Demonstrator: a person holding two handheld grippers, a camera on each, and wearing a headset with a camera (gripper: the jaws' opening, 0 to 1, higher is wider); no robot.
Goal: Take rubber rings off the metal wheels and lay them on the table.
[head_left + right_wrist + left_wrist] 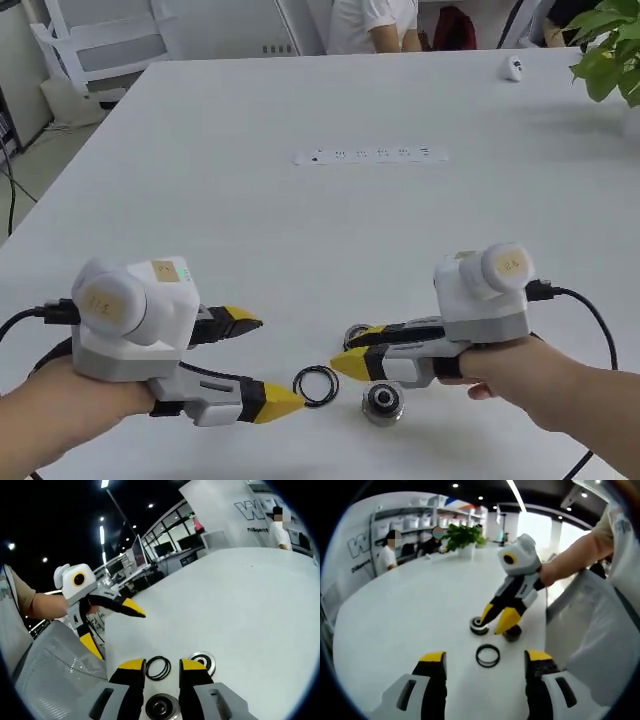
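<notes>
Two rubber rings (pixel 298 383) flat on the table (pixel 300 230) between our grippers, left gripper (pixel 275 362) jaws wide apart, right gripper (pixel 343 352) jaws slightly apart, metal wheels (pixel 383 400) beside it.

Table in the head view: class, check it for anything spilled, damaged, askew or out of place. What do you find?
Nothing stands out. The loose rubber rings lie flat on the table, the two wheels rest flat close beside them, and nothing looks spilled or broken.

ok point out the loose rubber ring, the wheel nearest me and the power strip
rubber ring (pixel 297 385): head view, left side of its rim
nearer metal wheel (pixel 383 400): head view, its hub
power strip (pixel 370 155): head view, middle of its top
</notes>
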